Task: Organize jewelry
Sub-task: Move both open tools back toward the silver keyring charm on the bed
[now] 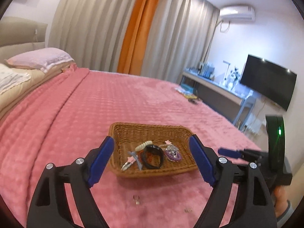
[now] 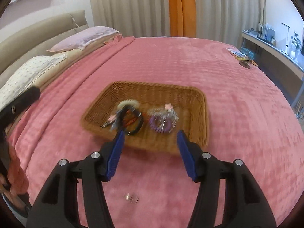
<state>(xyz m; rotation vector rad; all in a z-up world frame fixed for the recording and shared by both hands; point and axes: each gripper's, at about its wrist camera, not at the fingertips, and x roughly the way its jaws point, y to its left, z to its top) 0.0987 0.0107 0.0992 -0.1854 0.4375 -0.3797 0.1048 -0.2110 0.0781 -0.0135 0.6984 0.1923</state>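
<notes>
A wicker basket [image 1: 133, 131] sits on the pink bedspread [image 1: 95, 104] and holds a black hair tie [image 1: 153, 156], a white coil tie [image 1: 143, 145], a purple coil tie [image 1: 172, 156] and star clips. It also shows in the right wrist view [image 2: 197, 110]. My left gripper [image 1: 152, 163] is open and empty, just short of the basket. My right gripper [image 2: 151, 153] is open and empty above the basket's near edge; its fingers [image 1: 228, 152] show in the left wrist view. Small silver rings [image 1: 136, 199] lie on the bedspread in front of the basket; one also shows in the right wrist view [image 2: 131, 197].
Pillows [image 1: 39, 58] and a headboard are at the far left. Small items [image 2: 241, 56] lie at the bed's far right corner. A desk [image 1: 218, 87] and a TV [image 1: 267, 83] stand along the right wall. Curtains hang behind.
</notes>
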